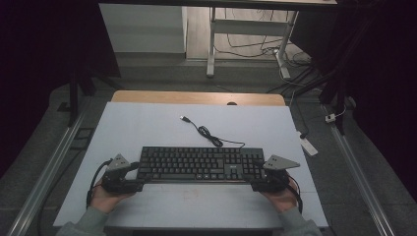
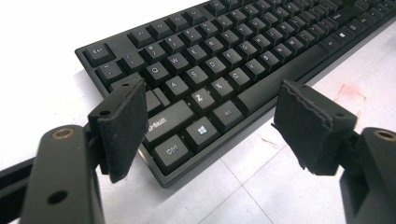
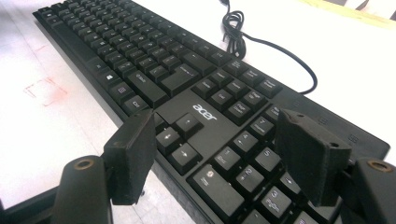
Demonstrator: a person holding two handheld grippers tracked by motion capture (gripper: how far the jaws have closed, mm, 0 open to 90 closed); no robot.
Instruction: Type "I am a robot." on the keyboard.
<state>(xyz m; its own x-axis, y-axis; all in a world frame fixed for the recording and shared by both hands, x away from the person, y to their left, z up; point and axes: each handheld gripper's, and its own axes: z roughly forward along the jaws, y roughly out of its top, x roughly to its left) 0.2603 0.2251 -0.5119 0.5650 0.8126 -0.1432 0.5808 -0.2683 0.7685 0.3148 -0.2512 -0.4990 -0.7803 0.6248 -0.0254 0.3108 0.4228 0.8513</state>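
A black Acer keyboard (image 1: pixel 199 164) lies flat on the white table (image 1: pixel 147 128), and its cable (image 1: pixel 209 135) curls away toward the back and ends in a loose USB plug (image 1: pixel 185 118). My left gripper (image 1: pixel 135 172) is at the keyboard's left end. In the left gripper view the left gripper (image 2: pixel 215 126) stands open astride the front left corner of the keyboard (image 2: pixel 224 60), one pad above the Shift key and the other over bare table. My right gripper (image 1: pixel 256 174) is at the right end. In the right gripper view the right gripper (image 3: pixel 222 156) stands open over the arrow keys and number pad of the keyboard (image 3: pixel 154 60).
Faint red marks (image 2: pixel 348 95) stain the table in front of the keyboard. A wooden strip (image 1: pixel 196 97) runs along the table's far edge. On the floor beyond are desk legs (image 1: pixel 211 49), tangled cables and a white power strip (image 1: pixel 309 146). Metal rails (image 1: pixel 49 167) flank the table.
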